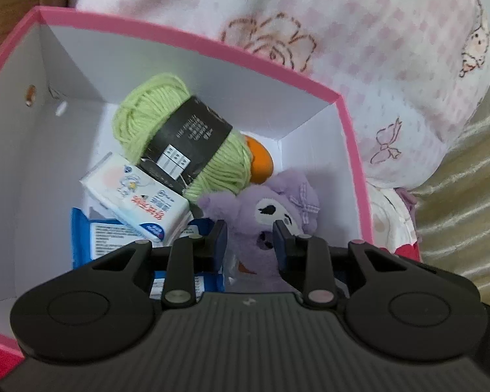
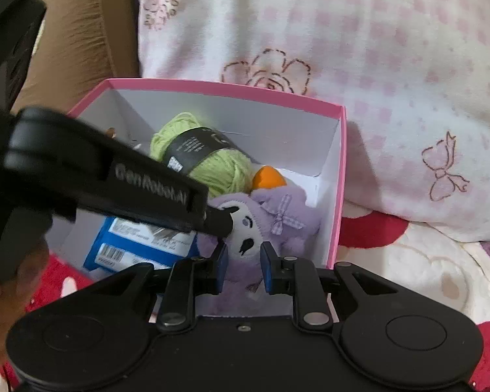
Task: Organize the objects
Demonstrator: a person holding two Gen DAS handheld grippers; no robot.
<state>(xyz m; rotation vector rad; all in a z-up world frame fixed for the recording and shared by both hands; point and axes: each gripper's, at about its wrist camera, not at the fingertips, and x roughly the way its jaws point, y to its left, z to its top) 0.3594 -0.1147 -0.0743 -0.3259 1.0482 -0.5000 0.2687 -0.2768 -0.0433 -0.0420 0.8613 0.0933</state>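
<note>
1. Sat in the middle of both views: a pink box [image 1: 192, 37] with white inner walls, open at the top, resting on a pink-checked blanket [image 1: 392, 49].
2. Lay inside it: a green yarn ball [image 1: 166, 117] with a black band, tilted across the upper middle; an orange ball [image 1: 259, 160] just right of the yarn, partly hidden; a white tissue pack [image 1: 137, 202] leaning under the yarn at lower left; a blue carton [image 1: 81, 235] beneath that pack.
3. Rested at the box's lower right, face up: a purple plush toy [image 1: 277, 209], touching the yarn.
4. Hung over the toy, tips spread part-way, gripping nothing: left gripper [image 1: 250, 238].
5. Hovered at the near rim, likewise part-open and empty, with the toy's face showing in the gap: right gripper [image 2: 243, 261].
6. Crossed the left half of the right-wrist view: the left gripper's black body, its tip at the toy's head.
</note>
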